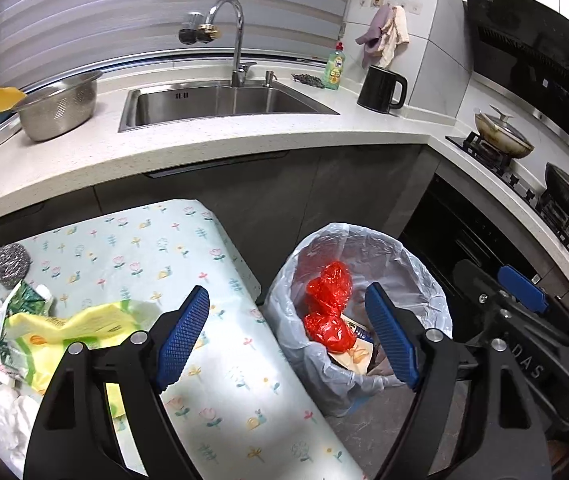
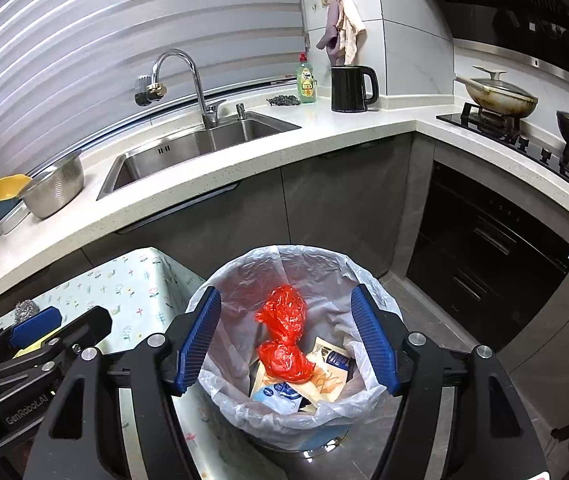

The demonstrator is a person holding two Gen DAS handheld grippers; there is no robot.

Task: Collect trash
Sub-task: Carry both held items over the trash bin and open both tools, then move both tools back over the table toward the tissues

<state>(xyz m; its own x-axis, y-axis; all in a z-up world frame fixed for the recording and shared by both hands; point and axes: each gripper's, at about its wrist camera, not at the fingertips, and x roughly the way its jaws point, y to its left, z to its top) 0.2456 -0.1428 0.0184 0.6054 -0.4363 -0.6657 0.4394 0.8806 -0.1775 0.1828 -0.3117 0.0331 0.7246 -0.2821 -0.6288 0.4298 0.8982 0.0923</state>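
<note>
Item: trash, your lot. Yellow-green wrapper [image 1: 64,326] and white tissues [image 1: 2,408] lay lower left on the table [image 1: 220,396]; judged light, soft, crinkly, so you could pinch any raised fold. Lined bin [image 2: 284,344] sat centre, red bag [image 2: 284,336] inside. Left tongs [image 1: 288,336] and right tongs [image 2: 286,344] stood apart, empty. Legible writing: "GenRobot.AI", "DAS".
</note>
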